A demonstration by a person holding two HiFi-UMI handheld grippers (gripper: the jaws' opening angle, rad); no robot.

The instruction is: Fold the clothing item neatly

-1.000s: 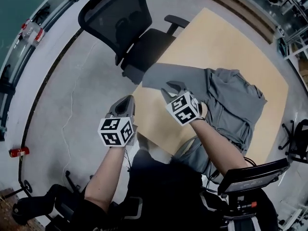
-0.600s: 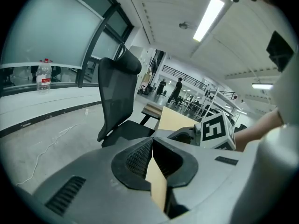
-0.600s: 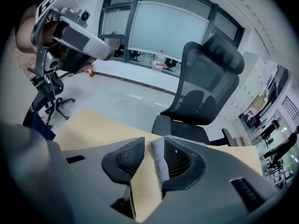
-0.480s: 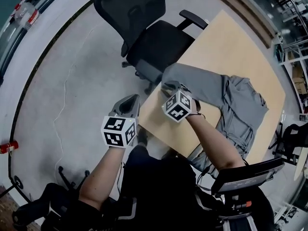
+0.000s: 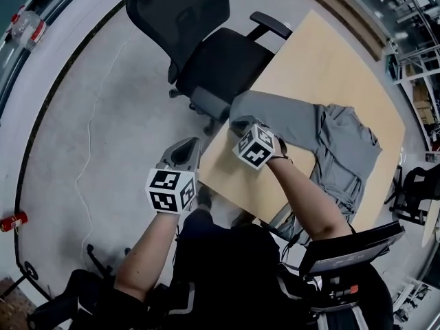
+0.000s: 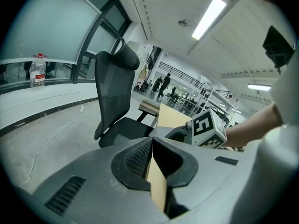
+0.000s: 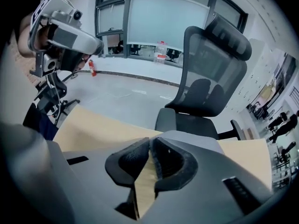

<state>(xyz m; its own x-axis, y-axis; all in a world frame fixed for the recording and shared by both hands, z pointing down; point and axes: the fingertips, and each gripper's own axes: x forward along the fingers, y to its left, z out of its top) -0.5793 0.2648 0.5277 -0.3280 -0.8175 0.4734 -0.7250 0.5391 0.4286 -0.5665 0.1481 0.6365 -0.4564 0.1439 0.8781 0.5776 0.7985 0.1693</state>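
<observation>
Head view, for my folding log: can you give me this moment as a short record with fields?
Garment: grey garment spread on wooden table, one leg toward the chair-side corner
Right gripper: on that leg's end, jaws just closed further, seemingly pinching cloth
Left gripper: shut, empty, off the table
Beside: black office chair

No readable text, pattern-only square markers on left cube [image 5: 168, 190] and right cube [image 5: 254, 148], bottle [image 6: 37, 72] label illegible.
</observation>
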